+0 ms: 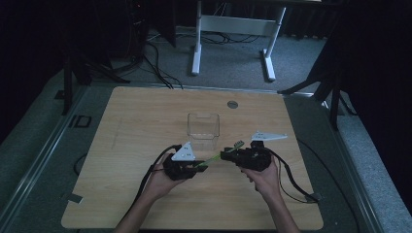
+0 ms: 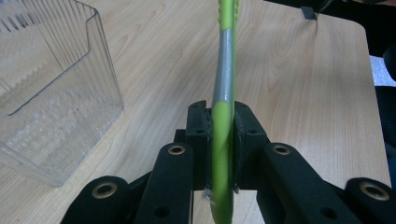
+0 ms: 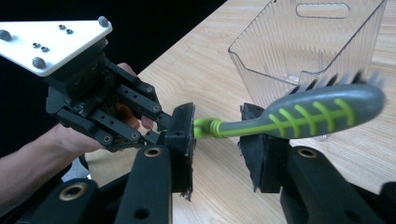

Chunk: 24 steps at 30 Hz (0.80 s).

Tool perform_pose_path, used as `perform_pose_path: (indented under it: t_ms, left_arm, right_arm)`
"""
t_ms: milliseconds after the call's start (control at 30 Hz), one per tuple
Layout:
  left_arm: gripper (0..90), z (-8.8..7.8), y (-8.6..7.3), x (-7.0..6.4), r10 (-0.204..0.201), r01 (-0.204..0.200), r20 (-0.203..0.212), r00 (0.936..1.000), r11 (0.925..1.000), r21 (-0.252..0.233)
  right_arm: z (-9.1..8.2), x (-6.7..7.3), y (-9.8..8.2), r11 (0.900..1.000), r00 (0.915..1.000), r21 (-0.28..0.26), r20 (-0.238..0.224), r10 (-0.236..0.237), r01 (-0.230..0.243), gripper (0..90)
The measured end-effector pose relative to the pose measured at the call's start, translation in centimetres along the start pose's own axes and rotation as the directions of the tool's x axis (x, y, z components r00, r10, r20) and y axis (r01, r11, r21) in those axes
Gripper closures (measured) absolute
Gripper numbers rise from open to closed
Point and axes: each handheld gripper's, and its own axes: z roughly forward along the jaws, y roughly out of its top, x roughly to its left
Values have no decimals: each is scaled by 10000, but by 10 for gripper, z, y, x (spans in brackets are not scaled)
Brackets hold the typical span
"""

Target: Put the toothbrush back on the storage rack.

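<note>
Setting: a pale wooden table (image 1: 145,194) seen from above, in a dim room; a person's two forearms come in from the near edge.
Left gripper (image 1: 183,167): held in the person's left hand at the table's near middle, its jaws clamped tight on the handle of a toothbrush.
Toothbrush (image 3: 299,119): green and grey, raised off the table, running from the left gripper across to the right one; in the left gripper view its handle (image 2: 223,140) stands squeezed between the two black pads.
Right gripper (image 1: 232,156): held in the right hand, just right of the left one, pointing towards it. Its jaws are parted, one on each side of the brush's neck near the bristled head, and do not press on it.
Clear container (image 1: 203,125): an empty see-through plastic bin, standing upright on the table just beyond both grippers.
Left hand (image 3: 70,135): wrapped round the left gripper's body, below its grey plate.
</note>
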Motion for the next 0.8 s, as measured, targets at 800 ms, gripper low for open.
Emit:
perform_pose_path:
  t_ms: [800]
  left_arm:
    - [523, 1, -1, 2, -219, 224, -357, 9991, 9997, 134]
  right_arm:
    - [-4, 2, 2, 9995, 9988, -278, -472, -126, 113, 825]
